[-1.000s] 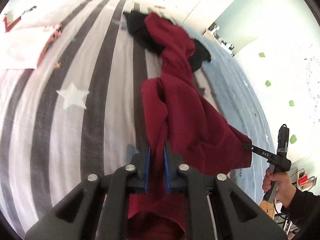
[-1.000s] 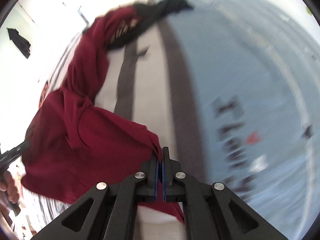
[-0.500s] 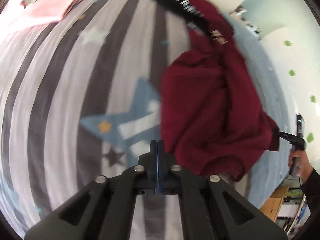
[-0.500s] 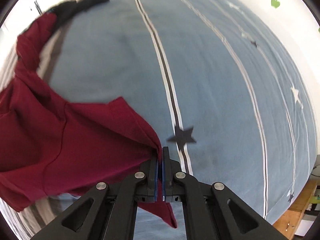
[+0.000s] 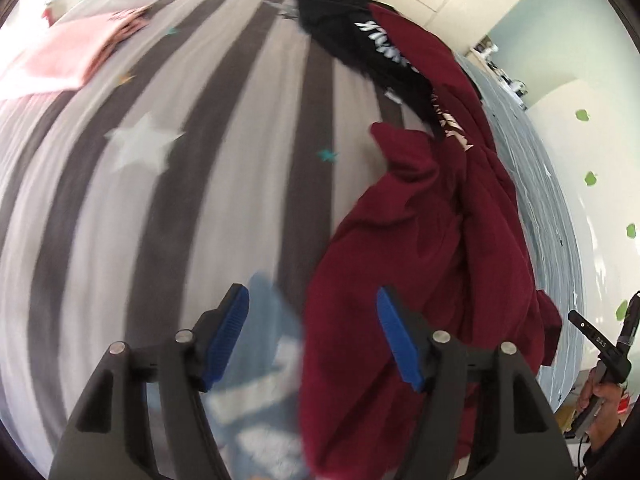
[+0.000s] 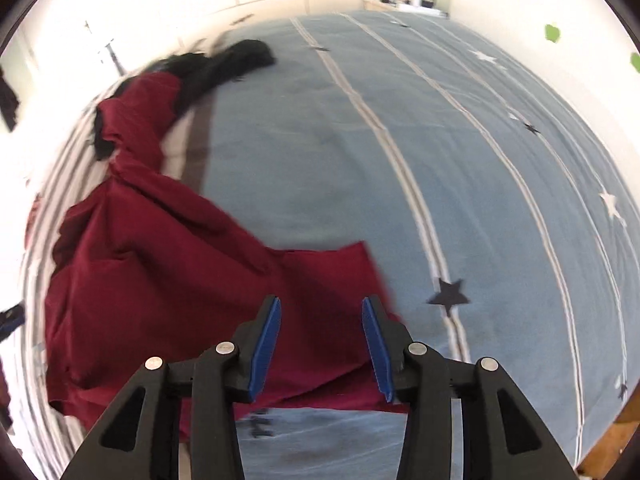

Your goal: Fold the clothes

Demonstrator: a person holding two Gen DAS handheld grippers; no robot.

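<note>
Maroon garment (image 5: 420,248) sprawled rumpled across striped bedcover (image 5: 168,184), unfolded; left gripper (image 5: 312,336) and right gripper (image 6: 320,344) gaping apart, empty; folding outstanding.

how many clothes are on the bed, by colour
dark red garment: 1
black garment with white lettering: 1
pink folded garment: 1
total: 3

bright daylight | blown-out white walls | motion blur throughout | fisheye bending, dark corners
</note>
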